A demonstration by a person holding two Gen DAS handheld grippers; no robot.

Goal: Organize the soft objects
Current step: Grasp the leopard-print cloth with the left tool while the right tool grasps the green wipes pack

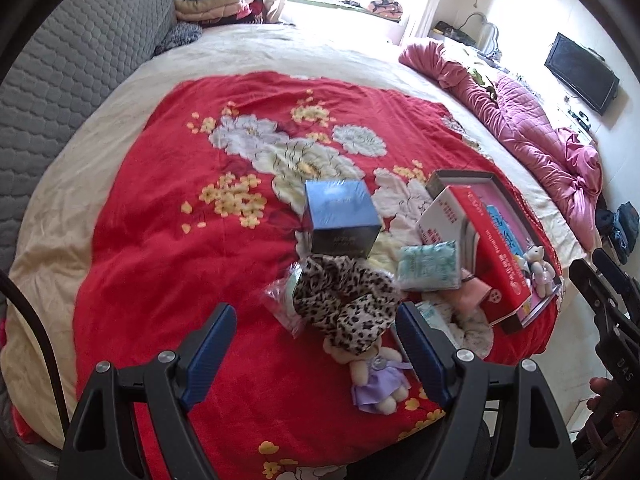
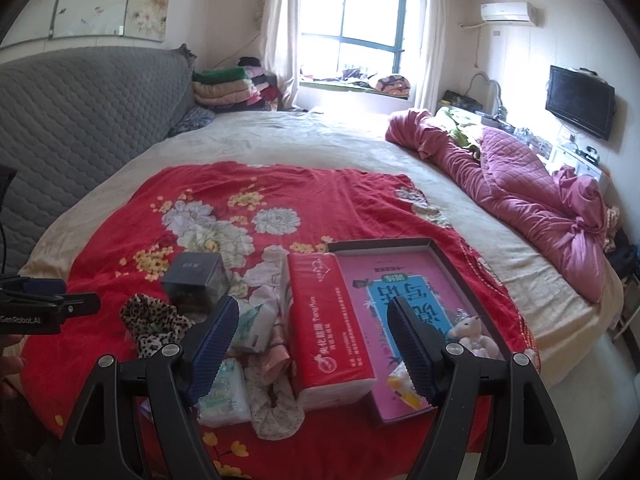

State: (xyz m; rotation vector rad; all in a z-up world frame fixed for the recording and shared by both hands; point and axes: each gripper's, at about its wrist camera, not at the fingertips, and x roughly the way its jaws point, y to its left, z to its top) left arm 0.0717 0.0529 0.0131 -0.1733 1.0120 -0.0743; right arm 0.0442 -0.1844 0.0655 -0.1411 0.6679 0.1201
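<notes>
On a red floral blanket [image 1: 160, 220] lie soft things: a leopard-print cloth [image 1: 344, 300], a small bear in a purple dress [image 1: 378, 380], tissue packs [image 1: 428, 268] and a white floral cloth [image 2: 276, 408]. My left gripper [image 1: 316, 344] is open and empty, just above the bear and the leopard cloth. My right gripper [image 2: 312, 340] is open and empty, above a red tissue pack [image 2: 328, 328]. The pack leans on an open pink-lined box [image 2: 440, 276] that holds a white bear [image 2: 474, 334]. The leopard cloth [image 2: 154, 320] shows at left in the right wrist view.
A blue box [image 1: 344, 212] stands beyond the leopard cloth. A crumpled pink quilt [image 2: 532, 192] lies along the bed's right side. A grey padded headboard [image 2: 80, 120] and folded blankets [image 2: 228, 84] are at the back left. The bed edge drops to the floor on the right.
</notes>
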